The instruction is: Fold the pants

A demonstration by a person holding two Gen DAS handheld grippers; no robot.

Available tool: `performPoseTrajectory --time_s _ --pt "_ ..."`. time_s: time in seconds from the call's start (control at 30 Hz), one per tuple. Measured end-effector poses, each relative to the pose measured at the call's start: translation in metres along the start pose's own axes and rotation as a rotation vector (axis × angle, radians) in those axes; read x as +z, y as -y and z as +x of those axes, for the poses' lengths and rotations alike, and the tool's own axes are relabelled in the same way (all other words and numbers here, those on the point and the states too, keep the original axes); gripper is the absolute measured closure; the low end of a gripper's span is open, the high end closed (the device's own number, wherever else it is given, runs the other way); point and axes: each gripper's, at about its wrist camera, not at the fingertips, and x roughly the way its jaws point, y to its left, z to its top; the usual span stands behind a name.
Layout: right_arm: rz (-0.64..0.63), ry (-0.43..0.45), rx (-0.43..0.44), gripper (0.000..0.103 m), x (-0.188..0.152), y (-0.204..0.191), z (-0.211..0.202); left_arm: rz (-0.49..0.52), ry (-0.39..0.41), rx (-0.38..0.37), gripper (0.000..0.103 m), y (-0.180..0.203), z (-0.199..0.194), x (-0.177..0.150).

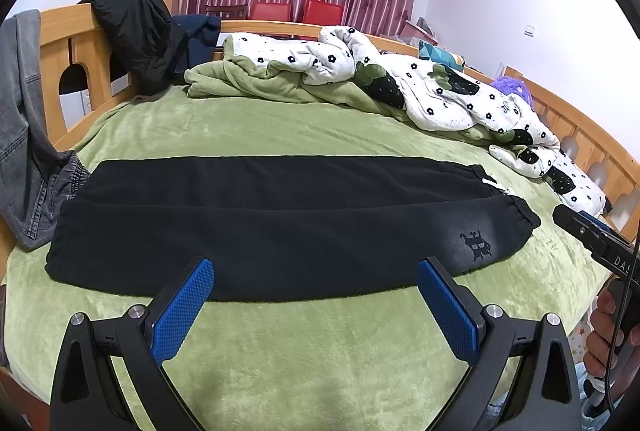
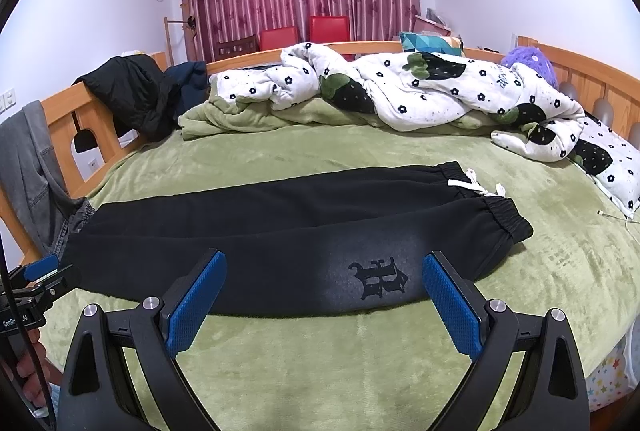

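Black pants (image 1: 260,227) lie flat on the green bed blanket (image 1: 280,343), folded lengthwise, leg on leg, waistband with white drawstring at the right, cuffs at the left. A dark logo (image 2: 380,277) marks the near hip. My left gripper (image 1: 314,273) is open, hovering over the pants' near edge at mid-length. My right gripper (image 2: 324,267) is open over the near edge by the logo. Both are empty. The right gripper also shows in the left wrist view (image 1: 592,235), and the left gripper shows at the left edge of the right wrist view (image 2: 40,275).
A rumpled white flowered quilt (image 2: 420,91) and a green blanket lie along the far side. Grey jeans (image 1: 24,135) and a black jacket (image 1: 132,31) hang on the wooden footboard at left. A white cable (image 2: 618,217) lies at right.
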Motion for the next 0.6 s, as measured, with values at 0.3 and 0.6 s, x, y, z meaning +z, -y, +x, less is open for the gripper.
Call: performPoseTrajectory --time_s 0.3,0.6 --pt "-0.001 0.003 -0.003 0.006 -0.001 -0.001 -0.001 0.001 0.001 0.003 0.001 0.001 0.0 0.0" --pt "-0.027 0.03 -0.024 0.006 0.006 0.008 -0.003 0.002 -0.002 0.01 0.001 0.002 0.001 -0.001"
